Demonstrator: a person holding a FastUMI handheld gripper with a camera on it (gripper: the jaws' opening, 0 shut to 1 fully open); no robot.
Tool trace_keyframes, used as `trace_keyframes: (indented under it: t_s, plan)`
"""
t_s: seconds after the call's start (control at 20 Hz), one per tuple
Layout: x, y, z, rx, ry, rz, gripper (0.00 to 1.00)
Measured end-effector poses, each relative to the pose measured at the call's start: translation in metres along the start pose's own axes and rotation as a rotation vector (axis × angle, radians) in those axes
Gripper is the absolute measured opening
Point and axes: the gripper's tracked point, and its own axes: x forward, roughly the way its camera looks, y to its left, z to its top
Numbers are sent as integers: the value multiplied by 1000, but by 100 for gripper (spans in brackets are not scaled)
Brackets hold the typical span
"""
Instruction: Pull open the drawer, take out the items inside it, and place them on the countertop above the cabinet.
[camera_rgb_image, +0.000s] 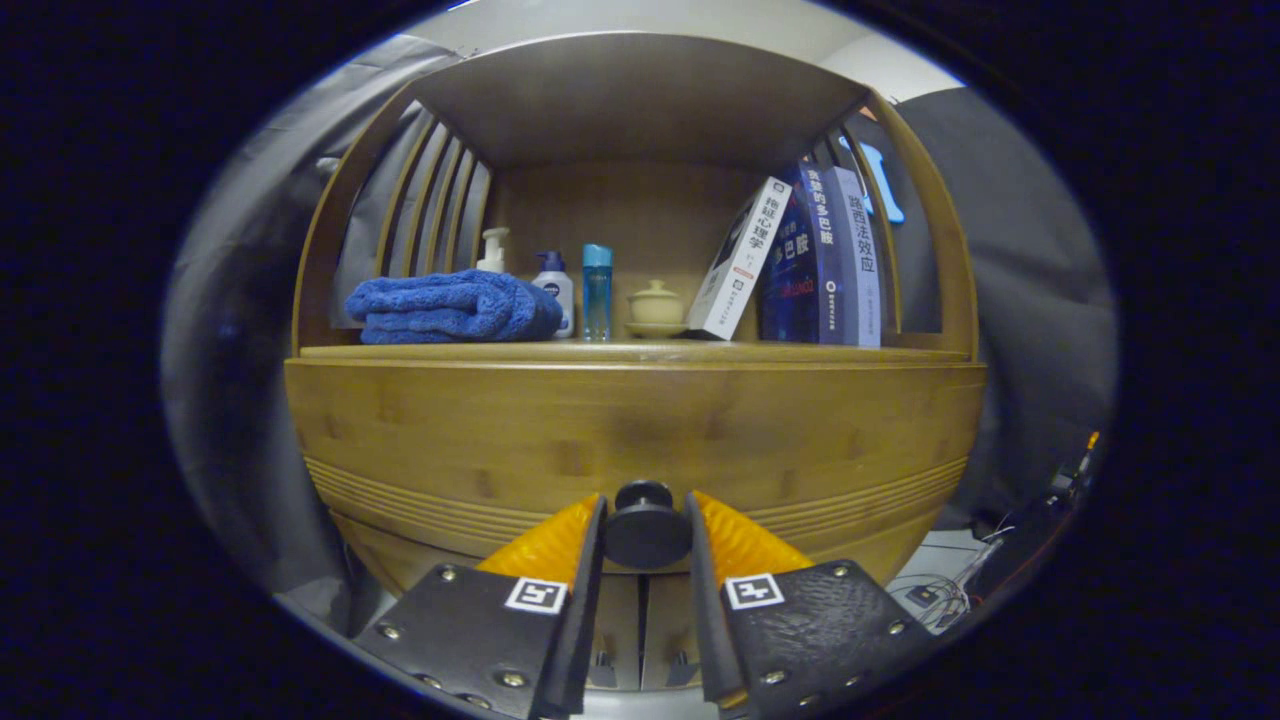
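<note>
Facing the wooden cabinet squarely, the gripper had its two fingers set to either side of the round dark knob on the drawer front, the knob sitting between the fingertips with each finger's inner face close against it; whether both actually pressed on it could not be told, as narrow slivers of gap seemed to remain at the knob's sides. The drawer itself was closed, its front flush with the cabinet body, and grooved lines ran across the lower part of that front just beyond the fingers. Above the drawer, the countertop carried a row of things: a folded blue towel near its left edge, then a white pump bottle behind the towel, a small white bottle with a dark cap, a slim blue bottle, and a pale lidded cup on a saucer near the middle. Toward the right edge stood several books, the white one tilted and leaning on the upright dark ones. A shelf board roofed this open space, with slatted sides left and right. Loose cables lay on the floor beside the cabinet's lower right corner.
</note>
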Motion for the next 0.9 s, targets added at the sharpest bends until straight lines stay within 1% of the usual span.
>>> trace_keyframes:
  t_s: [0.1, 0.2, 0.25, 0.35, 0.45, 0.5, 0.55, 0.6, 0.7, 0.75, 0.9]
  plan:
    - [1, 0, -1, 13, -11, -31, 43]
    - [0, -1, -4, -5, -16, -61, 43]
    - [-1, -1, 1, -26, -41, -58, 43]
    - [4, 3, 0, -74, -58, -21, 43]
    - [2, 0, -8, -63, 16, -15, 38]
    - [0, -2, -8, -46, 27, -13, 38]
    - [-5, -2, -5, -57, 29, -10, 32]
    - [-7, -3, -4, -81, 24, -5, 32]
    - [-19, -9, -5, -70, 50, 12, 31]
    - [-33, -7, -8, -61, 61, 17, 31]
    - [-66, -9, -8, -90, 64, 14, 31]
